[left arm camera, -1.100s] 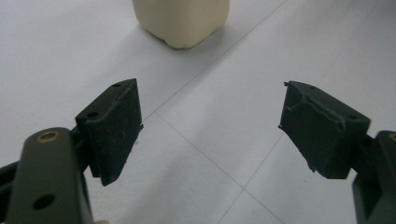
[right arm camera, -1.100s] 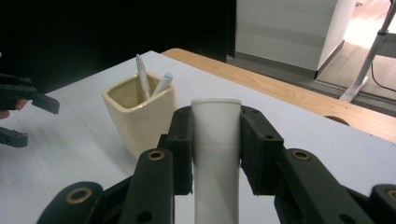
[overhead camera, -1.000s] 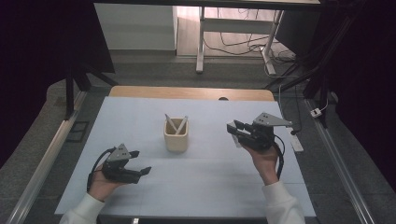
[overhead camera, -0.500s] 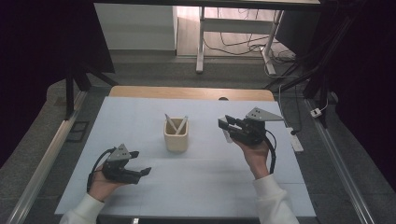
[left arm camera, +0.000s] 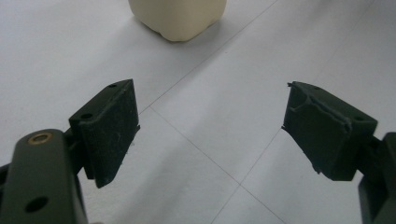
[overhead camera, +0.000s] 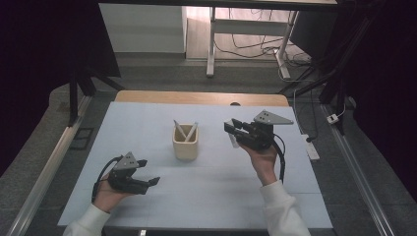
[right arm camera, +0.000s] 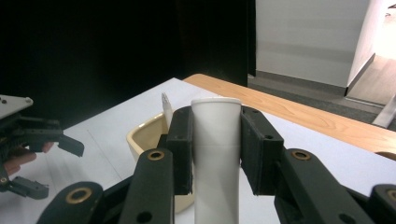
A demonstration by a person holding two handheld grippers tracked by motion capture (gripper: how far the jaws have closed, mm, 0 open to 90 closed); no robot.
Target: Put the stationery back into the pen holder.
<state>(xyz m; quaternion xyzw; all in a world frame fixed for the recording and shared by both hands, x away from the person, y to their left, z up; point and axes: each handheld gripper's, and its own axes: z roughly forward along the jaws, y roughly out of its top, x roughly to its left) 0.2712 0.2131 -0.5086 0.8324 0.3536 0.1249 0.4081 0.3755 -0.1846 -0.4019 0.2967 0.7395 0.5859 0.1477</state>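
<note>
A white tube (right arm camera: pixel 216 154) is clamped upright between the pads of the right tongs (overhead camera: pixel 235 132), just beside the cream cup (overhead camera: pixel 186 142) holding two more. Likely next: carry it over the cup's mouth and lower it in. The left tongs (overhead camera: pixel 147 172) rest open on the table (overhead camera: pixel 221 196).

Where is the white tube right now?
The white tube is clamped upright between the right gripper pads, held above the table right of the cream cup, which already holds two similar white sticks.
</note>
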